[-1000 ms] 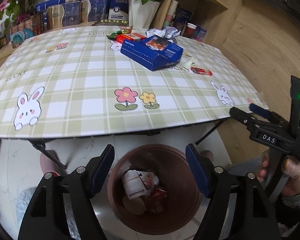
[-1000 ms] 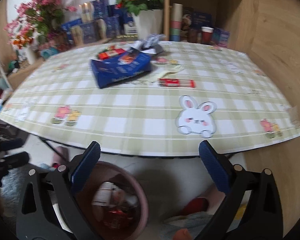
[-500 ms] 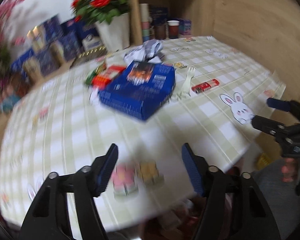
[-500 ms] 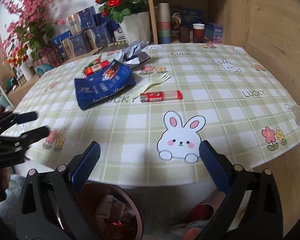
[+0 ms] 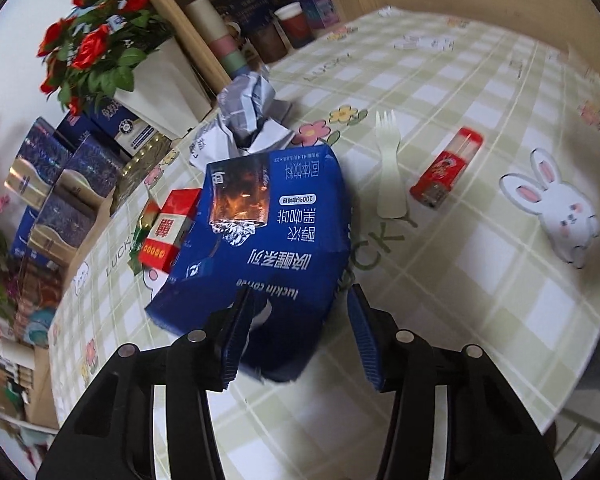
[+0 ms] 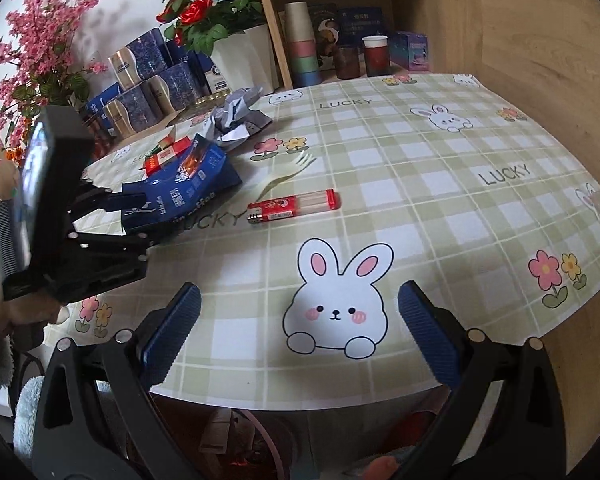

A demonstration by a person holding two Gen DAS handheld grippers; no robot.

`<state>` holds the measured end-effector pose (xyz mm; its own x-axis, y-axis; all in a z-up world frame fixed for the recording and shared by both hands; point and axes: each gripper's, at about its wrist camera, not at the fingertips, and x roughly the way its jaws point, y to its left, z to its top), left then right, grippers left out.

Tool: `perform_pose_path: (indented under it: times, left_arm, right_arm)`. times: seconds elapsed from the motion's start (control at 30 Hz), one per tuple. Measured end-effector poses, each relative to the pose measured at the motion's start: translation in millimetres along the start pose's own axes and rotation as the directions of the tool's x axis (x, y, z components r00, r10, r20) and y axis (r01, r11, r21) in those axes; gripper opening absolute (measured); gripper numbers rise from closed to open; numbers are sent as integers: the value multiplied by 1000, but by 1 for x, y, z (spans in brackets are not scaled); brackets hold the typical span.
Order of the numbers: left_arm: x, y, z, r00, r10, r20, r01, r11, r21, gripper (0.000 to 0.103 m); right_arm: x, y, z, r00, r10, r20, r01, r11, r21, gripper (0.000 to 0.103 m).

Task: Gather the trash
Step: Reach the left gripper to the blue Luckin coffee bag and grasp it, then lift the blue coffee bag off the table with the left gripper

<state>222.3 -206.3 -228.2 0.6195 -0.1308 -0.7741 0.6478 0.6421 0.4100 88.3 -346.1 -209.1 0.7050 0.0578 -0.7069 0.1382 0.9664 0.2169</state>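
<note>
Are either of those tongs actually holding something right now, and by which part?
Left tongs, which have just been closing, straddle the blue coffee box at its near edge; a firm grip cannot be told. Right tongs hold nothing.

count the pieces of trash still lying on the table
5 that I can make out: the blue coffee box at the left gripper, the red pack beside it, crumpled paper behind, then the white fork and red lighter. Smaller scraps may hide behind the box.
</note>
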Motion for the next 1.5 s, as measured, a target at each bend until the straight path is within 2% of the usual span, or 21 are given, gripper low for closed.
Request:
perform_pose_path:
  times: [0.2,0.27,0.33,0.43,0.6,0.73,0.83,0.93,1.0,1.03,1.1,1.13,1.17,1.2,1.27,1.33,1.37,1.43,1.5]
  left_arm:
    - [16,-4,3,999,38,-6,-37,997,68,48]
    - [17,-3,5,1000,19,-9,-19,997,69,39]
    - [17,-6,6,999,34,0,-33,995,89,32]
    - [6,-10,5,997,56,54,-62,991,116,21]
    - [-31,21,8,993,-13,119,13,1000,-5,17]
    - [-58,62,2,986,-89,141,114,977,-180,15]
    - [-76,101,-17,976,-148,158,196,915,-353,15]
    - [-91,142,-48,964,-184,193,260,805,-533,14]
    - [-100,171,-79,951,-201,236,308,693,-651,14]
    - [-103,181,-89,946,-202,253,323,656,-682,13]
    - [-111,203,-119,935,-211,285,354,542,-762,13]
    - [-112,209,-128,932,-215,291,361,509,-782,13]
    - [-114,218,-142,932,-213,292,360,461,-811,13]
    - [-115,224,-152,934,-209,288,353,430,-831,13]
    - [-115,235,-165,936,-214,280,345,406,-846,14]
    - [-113,239,-169,944,-218,246,319,419,-850,16]
    - [-111,240,-169,945,-227,237,315,423,-849,21]
    - [-100,239,-169,943,-256,213,307,420,-854,28]
    - [-89,239,-170,942,-267,205,304,416,-857,29]
  right_arm:
    - [5,-5,-3,1000,-2,-18,2,1000,5,97]
    - [6,-5,-4,1000,-1,-23,1,1000,6,97]
    - [6,-4,-4,1000,-1,-24,1,1000,3,97]
    - [4,-2,-5,1000,-2,-22,2,1000,-5,97]
    - [-1,2,-1,1000,-2,-17,2,1000,-9,97]
    - [-8,6,3,1000,7,-1,-7,1000,-15,97]
    - [-14,11,5,1000,12,9,-12,1000,-26,97]
    - [-19,16,6,1000,13,15,-12,999,-36,97]
    - [-22,19,6,1000,15,17,-14,999,-43,97]
    - [-23,21,6,1000,15,16,-14,999,-47,97]
    - [-25,25,6,1000,16,13,-15,998,-58,97]
    - [-25,27,6,1000,17,11,-16,998,-64,97]
    - [-25,30,6,1000,16,9,-16,997,-72,97]
    - [-25,34,6,1000,17,7,-16,997,-80,97]
    - [-25,39,6,1000,19,4,-18,996,-92,97]
    - [-23,45,6,1000,21,-3,-21,994,-104,97]
    - [-22,48,6,1000,21,-7,-21,994,-112,97]
    - [-20,53,5,1000,19,-16,-21,992,-123,97]
    - [-18,57,4,1000,19,-20,-22,991,-133,97]
